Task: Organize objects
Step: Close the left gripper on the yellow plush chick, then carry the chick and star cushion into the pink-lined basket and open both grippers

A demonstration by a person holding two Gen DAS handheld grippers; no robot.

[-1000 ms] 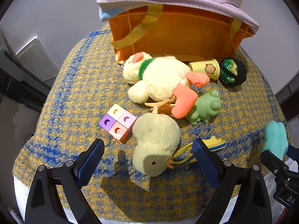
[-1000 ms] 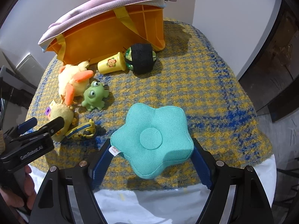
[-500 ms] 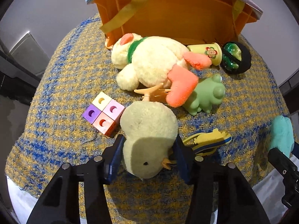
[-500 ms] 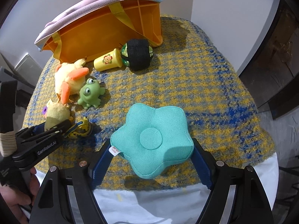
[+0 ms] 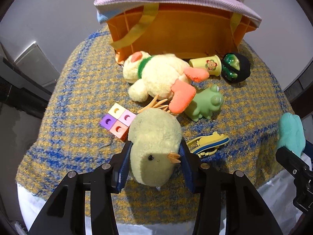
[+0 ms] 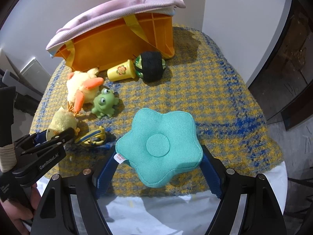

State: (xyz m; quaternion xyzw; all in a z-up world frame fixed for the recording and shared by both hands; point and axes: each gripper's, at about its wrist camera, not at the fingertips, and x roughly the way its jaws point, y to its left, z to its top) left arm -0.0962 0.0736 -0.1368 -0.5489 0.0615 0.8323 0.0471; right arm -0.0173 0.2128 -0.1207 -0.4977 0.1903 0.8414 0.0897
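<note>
My left gripper (image 5: 154, 158) is shut on a pale yellow plush chick (image 5: 154, 146), its blue pads pressing both sides of the head. In the right wrist view the same chick (image 6: 61, 121) sits in the left gripper (image 6: 56, 135) at the left. My right gripper (image 6: 158, 158) is shut on a teal star-shaped cushion (image 6: 159, 144), held above the near edge of the blue and yellow woven cloth (image 6: 215, 98). An orange basket (image 5: 176, 33) with a lilac fabric top lies on its side at the back.
On the cloth lie a plush duck (image 5: 162, 78), a green frog (image 5: 205, 105), pastel blocks (image 5: 117, 120), a yellow and blue sandal (image 5: 209, 142), a yellow cup (image 5: 207, 65) and a green and black toy (image 5: 236, 69). A hand (image 6: 11, 213) grips the left tool.
The left gripper came down over the chick and closed on its head; the chick now sits squeezed between the pads. The right gripper keeps the star cushion unmoved.
</note>
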